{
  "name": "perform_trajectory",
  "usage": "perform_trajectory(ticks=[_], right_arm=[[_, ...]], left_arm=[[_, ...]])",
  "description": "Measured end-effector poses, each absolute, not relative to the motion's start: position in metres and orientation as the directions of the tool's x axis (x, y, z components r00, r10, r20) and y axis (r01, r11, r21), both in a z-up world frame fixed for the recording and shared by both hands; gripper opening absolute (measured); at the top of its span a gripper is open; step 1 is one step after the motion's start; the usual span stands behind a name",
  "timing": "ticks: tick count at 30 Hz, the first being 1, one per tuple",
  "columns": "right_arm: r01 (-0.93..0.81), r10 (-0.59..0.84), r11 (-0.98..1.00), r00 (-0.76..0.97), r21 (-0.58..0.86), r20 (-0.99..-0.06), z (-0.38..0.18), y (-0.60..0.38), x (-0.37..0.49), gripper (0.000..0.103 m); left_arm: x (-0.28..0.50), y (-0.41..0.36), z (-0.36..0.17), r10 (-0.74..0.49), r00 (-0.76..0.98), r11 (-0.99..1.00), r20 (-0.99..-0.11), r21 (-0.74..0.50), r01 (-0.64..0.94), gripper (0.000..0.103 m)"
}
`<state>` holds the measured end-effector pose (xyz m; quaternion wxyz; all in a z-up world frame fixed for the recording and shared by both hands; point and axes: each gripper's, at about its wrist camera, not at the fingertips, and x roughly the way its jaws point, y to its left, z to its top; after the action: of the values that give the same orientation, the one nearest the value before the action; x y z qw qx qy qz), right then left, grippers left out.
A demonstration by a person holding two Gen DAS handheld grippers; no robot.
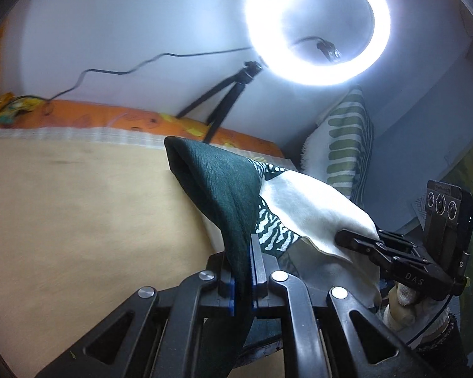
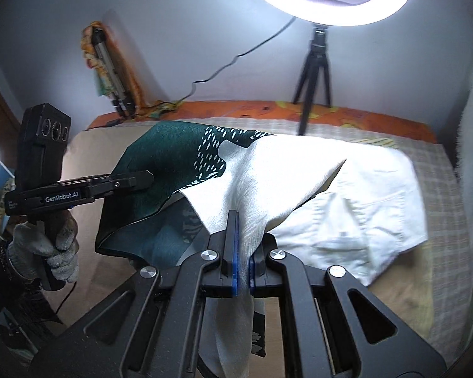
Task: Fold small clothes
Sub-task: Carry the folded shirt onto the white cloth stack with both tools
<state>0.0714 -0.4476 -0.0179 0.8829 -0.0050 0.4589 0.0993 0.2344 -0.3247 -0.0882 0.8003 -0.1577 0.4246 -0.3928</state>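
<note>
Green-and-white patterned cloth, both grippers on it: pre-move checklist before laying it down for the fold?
1. Left gripper shut on dark green part of the green-and-white patterned cloth: ok.
2. Right gripper shut on its white part: ok.
3. Cloth spread between grippers: not ok, it sags and bunches.
4. Landing spot free: not ok, a white folded garment lies on the checked bed cover beneath.
5. Black ring-light tripod clear of cloth: cannot tell.

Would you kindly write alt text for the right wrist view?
The right hand-held gripper is shut on the white part of a green-and-white garment, while the left hand-held gripper pinches its green part. White shorts lie behind on the bed, under a ring light.
</note>
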Motion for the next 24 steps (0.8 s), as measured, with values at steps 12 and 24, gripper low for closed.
perform_trajectory(ticks=[12,24], right_arm=[[-0.084,0.041,0.996,0.622,-0.015,-0.782,-0.022,-0.548,0.131,0.005],[-0.04,0.045,0.999,0.58,0.027,-0.813,-0.063,-0.585,0.151,0.005]], left_arm=[[0.282,-0.448,-0.097,-0.782,0.312,0.615,-0.539,-0.587,0.527,0.003],[0.3,-0.456,-0.123,-0.735,0.309,0.666,-0.604,-0.557,0.496,0.003]])
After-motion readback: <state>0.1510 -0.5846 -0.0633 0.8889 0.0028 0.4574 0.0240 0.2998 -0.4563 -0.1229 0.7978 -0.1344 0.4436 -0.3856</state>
